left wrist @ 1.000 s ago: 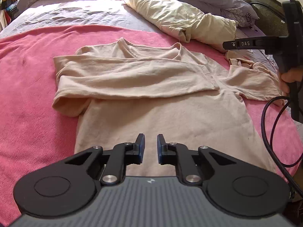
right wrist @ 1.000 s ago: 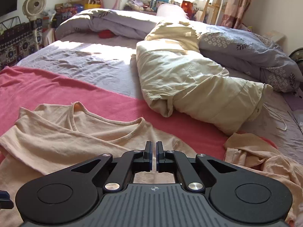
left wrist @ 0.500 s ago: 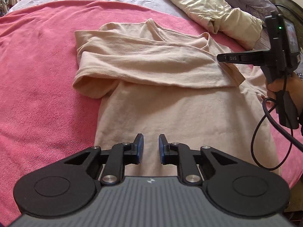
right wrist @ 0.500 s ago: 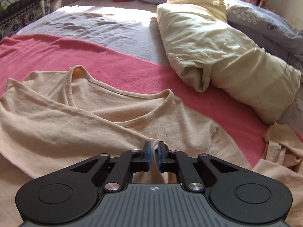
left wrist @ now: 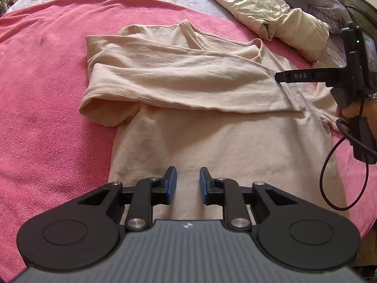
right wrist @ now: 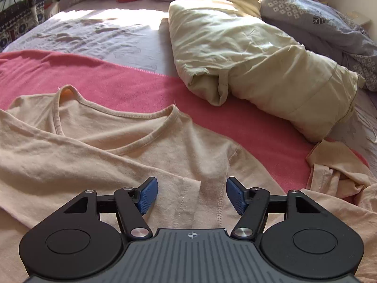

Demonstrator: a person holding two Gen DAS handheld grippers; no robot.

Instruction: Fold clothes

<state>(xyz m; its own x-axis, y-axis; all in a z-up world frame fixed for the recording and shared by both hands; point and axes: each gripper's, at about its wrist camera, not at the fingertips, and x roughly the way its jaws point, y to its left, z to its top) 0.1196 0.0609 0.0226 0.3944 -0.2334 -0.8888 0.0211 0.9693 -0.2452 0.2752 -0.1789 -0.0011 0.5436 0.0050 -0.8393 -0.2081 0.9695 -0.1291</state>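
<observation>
We have the beige shirt (left wrist: 212, 127) flat on the pink blanket (left wrist: 47, 118), mid-frame, one sleeve (right wrist: 70, 165) folded across the chest. Our right gripper (right wrist: 191, 194) is opening its fingers over the sleeve cuff, pads clear of cloth. Our left gripper (left wrist: 187, 181) hovers at the hem, lower centre, fingers parting, empty. Next we should release cleanly, lifting straight so the fold stays.

A pale peach long-sleeved top (left wrist: 212, 127) lies on a pink blanket (left wrist: 47, 118). Past the blanket's far edge the bedsheet (right wrist: 99, 33) is lilac, the bundled pillowcase (right wrist: 247, 54) cream, the duvet (right wrist: 329, 23) grey-lilac with small white flower prints. Both grippers are black with blue pads (right wrist: 148, 194).
</observation>
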